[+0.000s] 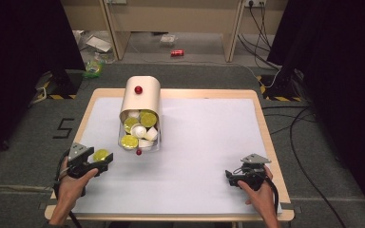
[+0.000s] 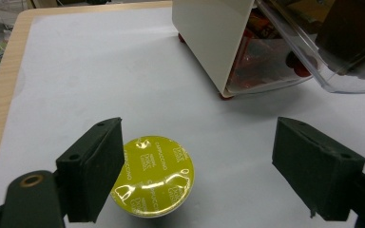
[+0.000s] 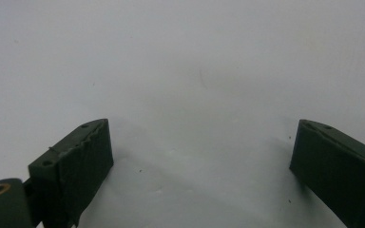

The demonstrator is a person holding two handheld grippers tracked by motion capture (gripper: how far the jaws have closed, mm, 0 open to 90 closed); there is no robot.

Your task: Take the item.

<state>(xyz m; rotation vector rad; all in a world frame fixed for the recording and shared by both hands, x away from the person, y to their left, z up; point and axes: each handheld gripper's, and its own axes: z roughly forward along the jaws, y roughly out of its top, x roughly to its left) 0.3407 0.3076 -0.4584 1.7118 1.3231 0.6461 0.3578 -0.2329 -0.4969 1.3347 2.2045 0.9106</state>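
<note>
A yellow foil-lidded coffee capsule (image 1: pixel 100 154) (image 2: pixel 153 176) lies lid-up on the white sheet (image 1: pixel 195 142) near the table's front left. My left gripper (image 1: pixel 105 159) (image 2: pixel 199 137) is open around it: the capsule sits against the left jaw, while the right jaw stands well clear. A beige capsule dispenser (image 1: pixel 140 97) (image 2: pixel 209 38) with a red knob (image 1: pixel 138 89) lies just beyond, and its clear drawer (image 1: pixel 155 142) (image 2: pixel 342 71) holds several yellow and white capsules. At the front right, my right gripper (image 1: pixel 230 176) (image 3: pixel 202 130) is open over bare sheet.
The table's wooden rim (image 1: pixel 266 133) frames the white sheet. On the floor behind lie a red can (image 1: pixel 177 52), a green bag (image 1: pixel 94 66) and cables (image 1: pixel 294 123) at the right. Wide bare sheet lies between the two grippers.
</note>
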